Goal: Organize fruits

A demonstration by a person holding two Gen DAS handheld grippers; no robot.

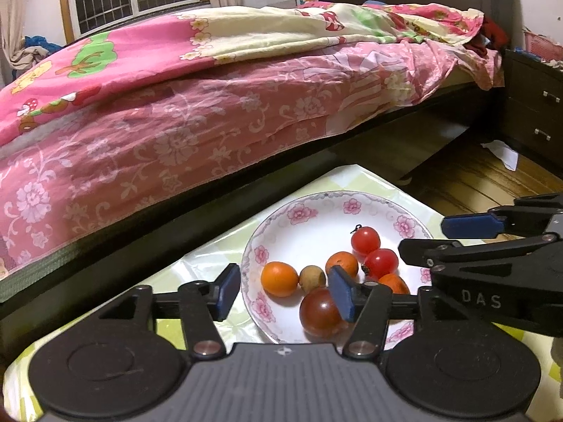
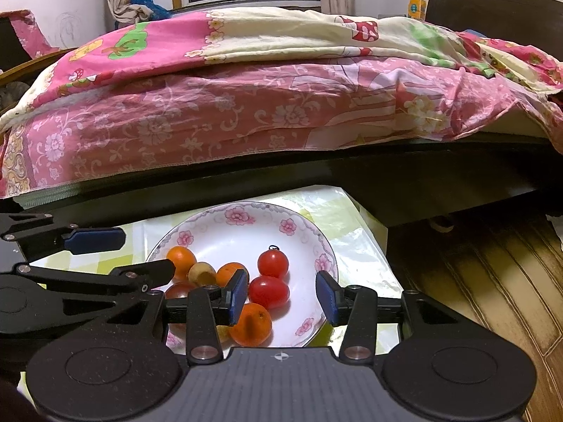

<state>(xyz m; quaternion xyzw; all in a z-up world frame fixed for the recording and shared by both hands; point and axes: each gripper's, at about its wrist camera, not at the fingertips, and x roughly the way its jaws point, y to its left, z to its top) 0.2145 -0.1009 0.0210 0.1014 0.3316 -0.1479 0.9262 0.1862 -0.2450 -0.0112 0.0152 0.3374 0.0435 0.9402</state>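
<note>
A white plate with pink flowers (image 1: 302, 211) (image 2: 239, 216) sits on the checked tablecloth and holds several small fruits. There are oranges (image 1: 279, 279) (image 2: 251, 323), a brown longan (image 1: 312, 279) (image 2: 201, 273), two red tomatoes (image 1: 366, 241) (image 2: 269, 292) and a darker tomato (image 1: 322, 313) (image 2: 179, 290). My left gripper (image 1: 283, 293) (image 2: 147, 251) hovers open over the plate's near left side, its pads touching no fruit. My right gripper (image 2: 282, 297) (image 1: 422, 235) hangs over the plate's right side with a narrow gap. The fruit lies below it and its pads grip nothing.
A bed with a pink floral quilt (image 1: 176, 123) (image 2: 246, 112) on a dark frame runs close behind the small table (image 1: 211, 256) (image 2: 352, 239). A dark nightstand (image 1: 535, 105) stands at the right, with wooden floor (image 2: 475, 281) and a white paper scrap (image 1: 503, 153) below it.
</note>
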